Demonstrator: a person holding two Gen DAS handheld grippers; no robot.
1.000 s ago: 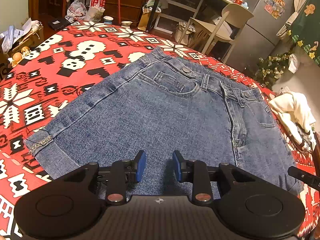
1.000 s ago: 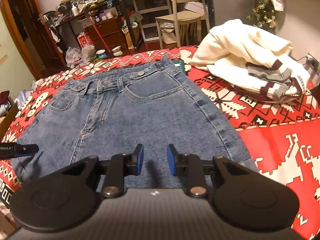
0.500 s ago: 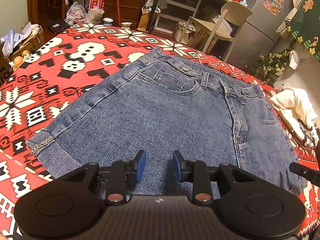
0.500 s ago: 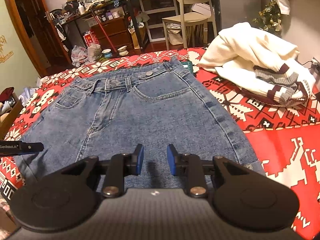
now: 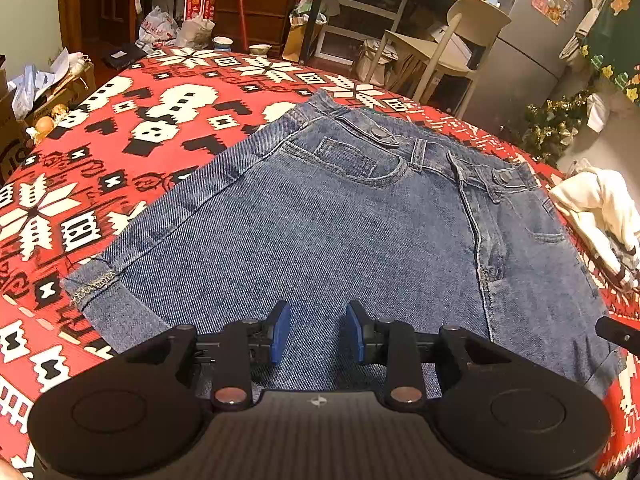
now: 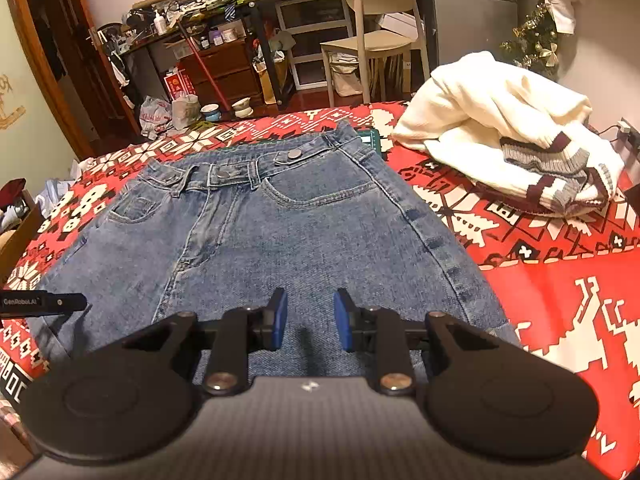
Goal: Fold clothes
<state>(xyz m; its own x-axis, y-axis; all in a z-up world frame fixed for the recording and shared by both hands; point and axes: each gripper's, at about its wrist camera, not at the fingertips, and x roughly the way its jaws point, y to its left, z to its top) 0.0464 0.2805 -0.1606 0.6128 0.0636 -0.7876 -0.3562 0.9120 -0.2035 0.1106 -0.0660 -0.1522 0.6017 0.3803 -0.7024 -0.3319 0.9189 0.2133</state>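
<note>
Denim is lying spread across the middle of both views: a pair of blue, stone-washed jeans (image 5: 320,232), folded short, with the waistband toward the top of the frame and the near folded edge running under the grippers, flat on a red cloth with white and black snowflake patterns (image 5: 100,168) covering the table. Judging from that tidy, smoothed layout, the garment is sitting ready for its next fold, not finished. The left gripper (image 5: 314,332) is hovering low over the near edge at the bottom centre of its view, blue pads standing apart with only bare denim showing in the gap, gripping nothing. The right gripper (image 6: 308,320) is hanging likewise at the bottom centre of its own view, jaws parted and empty, probably lined up for a paired pinch. At the upper right there, a cream knitted sweater with maroon-and-grey cuffs (image 6: 500,136) is lying heaped, apart from the jeans, seemingly awaiting its turn.
</note>
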